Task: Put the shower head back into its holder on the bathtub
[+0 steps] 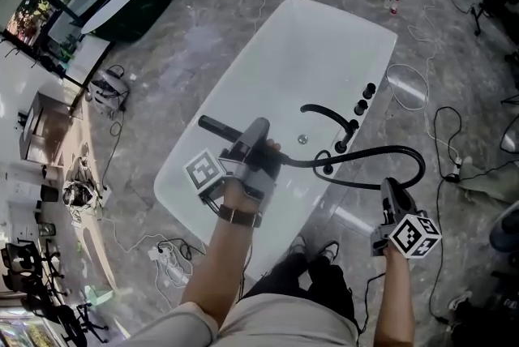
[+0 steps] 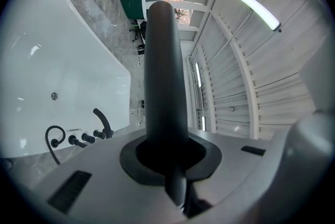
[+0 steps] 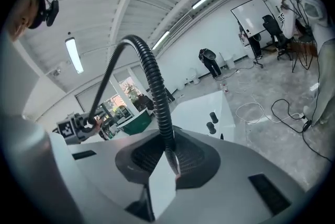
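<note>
The bathtub (image 1: 316, 45) fills the centre of the head view; your left arm covers its lower end. The hose (image 1: 401, 150), black and ribbed, loops at lower right, and your right gripper (image 1: 392, 193) is clamped on it. The shower head (image 1: 217, 126), a plain black rod, lies over the basin left of centre, gripped tight by your left gripper (image 1: 247, 139); its spray face is not visible. The spout (image 1: 328, 112) and knobs (image 1: 359, 106) stand on the right rim; you cannot single out the holder there. The drain (image 1: 302, 139) sits in the basin floor.
</note>
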`<state>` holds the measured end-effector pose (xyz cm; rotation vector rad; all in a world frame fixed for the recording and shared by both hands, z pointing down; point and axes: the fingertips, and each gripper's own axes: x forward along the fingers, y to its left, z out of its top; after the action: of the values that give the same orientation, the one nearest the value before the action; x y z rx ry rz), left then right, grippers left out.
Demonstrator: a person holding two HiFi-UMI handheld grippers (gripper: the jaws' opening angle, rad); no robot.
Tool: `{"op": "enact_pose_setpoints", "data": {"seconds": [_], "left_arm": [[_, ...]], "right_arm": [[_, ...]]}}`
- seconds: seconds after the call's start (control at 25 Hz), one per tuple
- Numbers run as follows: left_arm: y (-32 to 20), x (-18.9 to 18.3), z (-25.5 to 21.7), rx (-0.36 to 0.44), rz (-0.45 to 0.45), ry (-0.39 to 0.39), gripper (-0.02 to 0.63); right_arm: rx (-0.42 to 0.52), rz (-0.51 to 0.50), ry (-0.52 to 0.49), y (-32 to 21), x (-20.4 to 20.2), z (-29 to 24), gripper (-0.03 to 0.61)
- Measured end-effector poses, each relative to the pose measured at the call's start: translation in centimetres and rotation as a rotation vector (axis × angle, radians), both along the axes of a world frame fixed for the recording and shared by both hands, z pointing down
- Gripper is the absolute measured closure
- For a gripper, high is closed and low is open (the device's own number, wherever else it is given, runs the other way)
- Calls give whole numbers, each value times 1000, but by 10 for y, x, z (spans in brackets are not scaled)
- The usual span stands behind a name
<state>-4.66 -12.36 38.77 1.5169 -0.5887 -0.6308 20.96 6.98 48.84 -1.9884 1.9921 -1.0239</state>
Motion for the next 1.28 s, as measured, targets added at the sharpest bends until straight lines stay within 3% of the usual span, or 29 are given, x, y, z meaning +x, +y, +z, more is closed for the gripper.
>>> {"op": "enact_pose_setpoints", "data": {"seconds": [0.12,0.36,0.56,0.72,0.92,1.2,1.28], "left_arm": [[5,9,10,20,28,-73,574],[21,30,27,136,96,-335,574],[39,48,29,273,165,-517,574],[48,58,28,358,180,-580,574],[47,66,10,438,179,-608,574],[49,85,-7,516,195,-611,574],[48,89,-8,534,206,-627,574]], "right_arm": [[34,20,-51,6,7,-26,511],[102,105,-143,25,37,-68,511],[242,138,-375,29,53,-108,511],[294,116,-468,31,61,-125,511],[309,24,-446,21,68,-154,511],[132,-40,-26,16,63,-179,511],[126,-53,-6,19,60,-188,511]]}}
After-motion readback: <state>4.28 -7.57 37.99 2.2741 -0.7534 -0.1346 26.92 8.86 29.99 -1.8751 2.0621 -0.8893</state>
